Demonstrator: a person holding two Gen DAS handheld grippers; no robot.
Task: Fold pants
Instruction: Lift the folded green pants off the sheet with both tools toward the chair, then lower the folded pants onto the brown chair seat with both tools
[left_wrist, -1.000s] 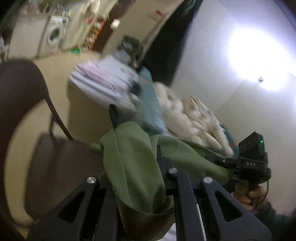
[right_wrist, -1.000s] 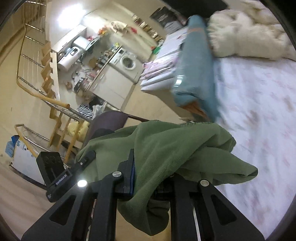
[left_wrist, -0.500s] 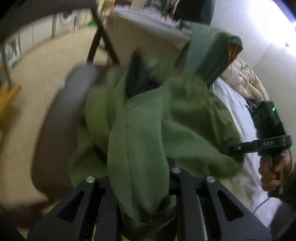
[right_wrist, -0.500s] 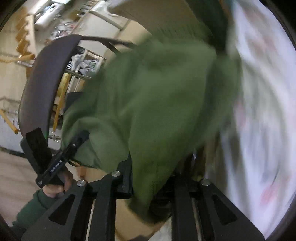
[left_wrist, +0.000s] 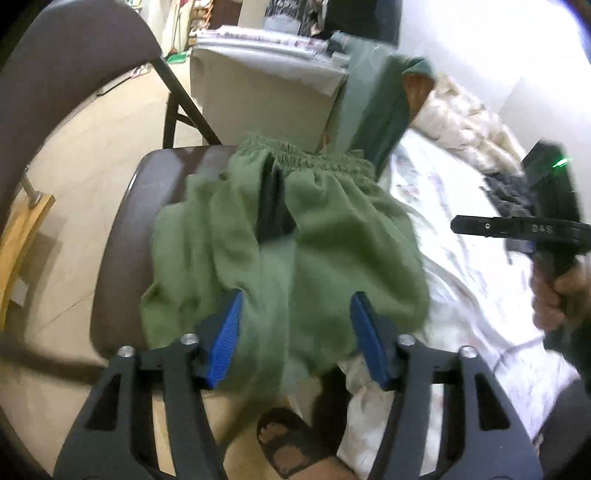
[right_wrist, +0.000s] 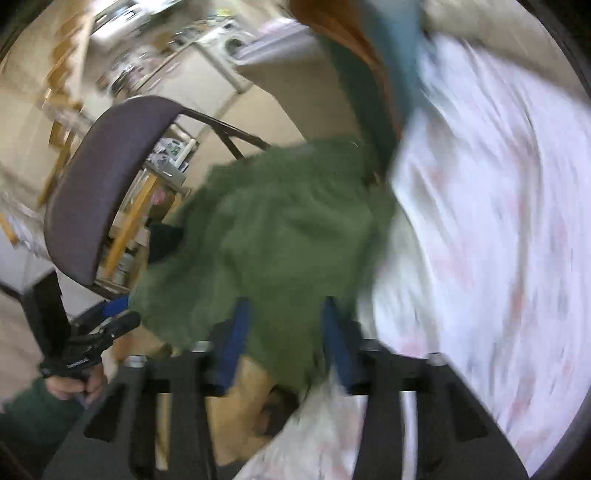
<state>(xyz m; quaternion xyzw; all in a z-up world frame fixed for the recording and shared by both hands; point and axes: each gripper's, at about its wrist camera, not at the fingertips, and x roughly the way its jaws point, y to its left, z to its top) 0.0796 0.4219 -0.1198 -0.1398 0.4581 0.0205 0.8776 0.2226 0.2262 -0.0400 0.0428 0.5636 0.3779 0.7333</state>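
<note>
My left gripper (left_wrist: 295, 332) has just been opening and stands released around the green pants (left_wrist: 295, 236), heaped on the brown chair seat (left_wrist: 125, 236). My right gripper (right_wrist: 282, 339) has just been closing; whether it pinches the hem, I cannot tell. The overhanging cloth may slide off. A floral bedsheet (left_wrist: 454, 258) lies beside, beige floor (left_wrist: 92, 147) below.

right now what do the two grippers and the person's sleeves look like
Both are black, angular frames with triangular cut-outs and silver screw heads. The left gripper and right gripper have ribbed blue pads lining the jaws. The handheld unit shows white lettering and a green light. A dark green sleeve covers the left wrist.
</note>
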